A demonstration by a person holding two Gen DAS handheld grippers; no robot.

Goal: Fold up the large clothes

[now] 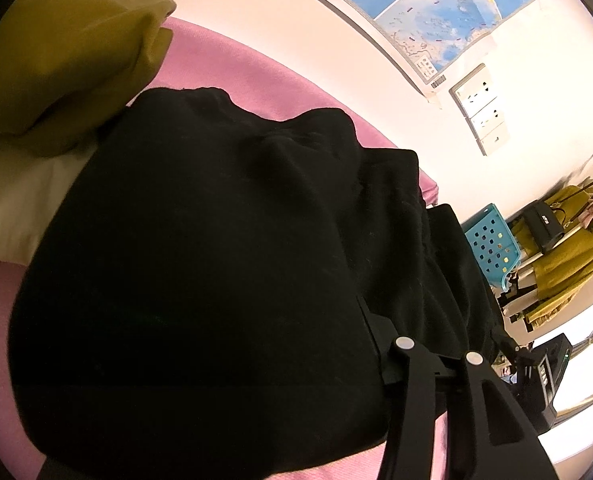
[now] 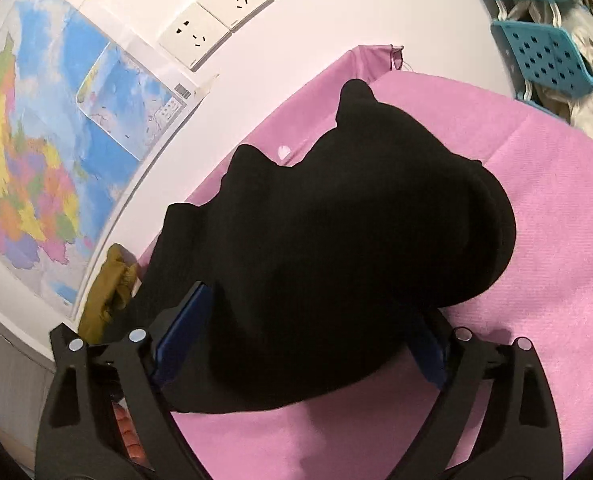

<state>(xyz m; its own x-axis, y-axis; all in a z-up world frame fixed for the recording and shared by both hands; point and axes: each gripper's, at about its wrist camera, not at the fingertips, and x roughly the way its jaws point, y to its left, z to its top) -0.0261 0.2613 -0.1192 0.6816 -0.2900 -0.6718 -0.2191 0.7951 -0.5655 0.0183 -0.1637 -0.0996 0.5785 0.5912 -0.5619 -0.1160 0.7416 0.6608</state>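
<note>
The right gripper [image 2: 300,354] sits spread wide around the near end of the black garment [image 2: 336,240], while the left gripper [image 1: 436,344] looks half-closed, pinching its edge.

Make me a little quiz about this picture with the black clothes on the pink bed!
1. True or false: the black garment lies on a green sheet.
2. What hangs on the wall above the sheet: A) a clock, B) a map, C) a mirror?
3. Fill in: the right gripper has its jaws wide ____ around the garment's near end.

Key: 1. False, the sheet is pink. 2. B. 3. open.
</note>
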